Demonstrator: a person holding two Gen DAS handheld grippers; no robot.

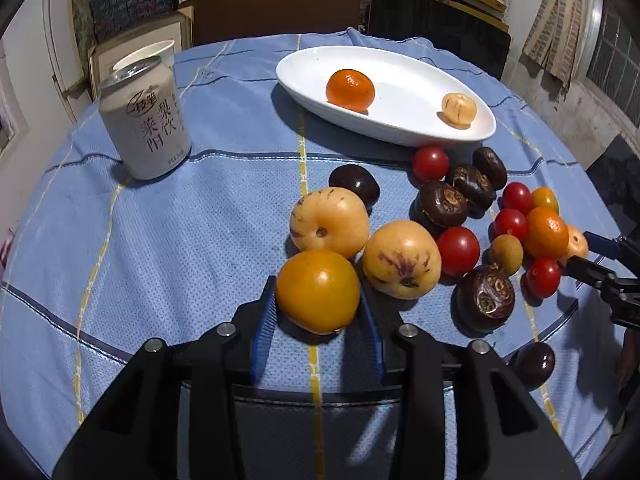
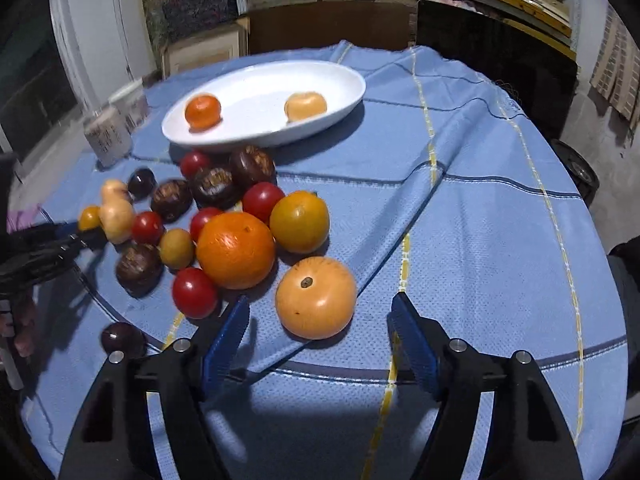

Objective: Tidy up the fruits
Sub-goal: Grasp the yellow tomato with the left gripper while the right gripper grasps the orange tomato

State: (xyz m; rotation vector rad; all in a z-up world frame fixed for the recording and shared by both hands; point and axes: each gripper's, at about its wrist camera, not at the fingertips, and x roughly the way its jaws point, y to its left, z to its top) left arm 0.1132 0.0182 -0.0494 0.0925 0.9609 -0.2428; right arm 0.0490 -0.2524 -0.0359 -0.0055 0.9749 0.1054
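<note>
The left tool [image 1: 318,304] sits near the tabletop's near edge with its blue pads closed against both sides of a yellow-orange tomato [image 1: 318,291], which rests on the blue checked cloth [image 1: 180,232]. Just beyond that tomato lie two pale yellow fruits with purple streaks [image 1: 329,222] [image 1: 401,259], touching one another, and a dark plum [image 1: 354,183] behind them. The right tool [image 2: 318,330] is spread wide and holds nothing; a round orange fruit [image 2: 316,297] lies between its fingertips, touching neither pad. Close by, toward the middle of the tabletop, sit a mandarin [image 2: 236,249] and another yellow tomato [image 2: 299,221], with red cherry tomatoes [image 2: 195,292] and dark brown water chestnuts [image 2: 139,269] clustered beside them. A white oval dish [image 1: 400,76] stands toward the far edge, carrying a small mandarin [image 1: 350,90] and a pale round fruit [image 1: 459,109], well apart. A drink can [image 1: 146,120] stands upright near the far left edge, with a paper cup [image 1: 146,56] behind it.
</note>
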